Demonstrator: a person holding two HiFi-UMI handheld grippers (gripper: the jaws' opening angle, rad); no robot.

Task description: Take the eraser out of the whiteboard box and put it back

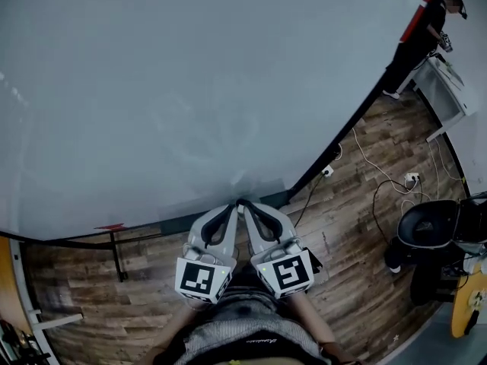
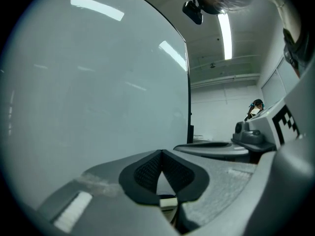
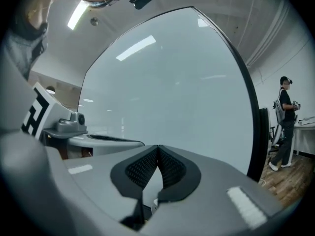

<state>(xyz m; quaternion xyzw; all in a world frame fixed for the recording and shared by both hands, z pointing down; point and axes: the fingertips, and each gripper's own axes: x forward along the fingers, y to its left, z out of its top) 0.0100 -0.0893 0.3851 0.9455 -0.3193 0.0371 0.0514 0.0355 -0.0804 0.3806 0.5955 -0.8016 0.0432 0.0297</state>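
Note:
A large whiteboard (image 1: 190, 90) fills most of the head view, and no eraser or box shows in any view. My left gripper (image 1: 233, 206) and right gripper (image 1: 246, 206) are held side by side, tips almost touching, pointing at the board's lower edge. In the left gripper view the black pads of the left gripper (image 2: 161, 152) meet at the tip with nothing between them, facing the whiteboard (image 2: 98, 82). The right gripper (image 3: 158, 147) is likewise shut and empty before the whiteboard (image 3: 172, 82). Each gripper's grey body shows at the edge of the other's view.
A dark frame runs along the board's bottom, with a stand leg (image 1: 114, 253) on the wooden floor. Cables and sockets (image 1: 380, 181) lie to the right, beside a black chair (image 1: 430, 226). A person (image 1: 430, 29) stands by a white table (image 1: 445, 90) at the far right.

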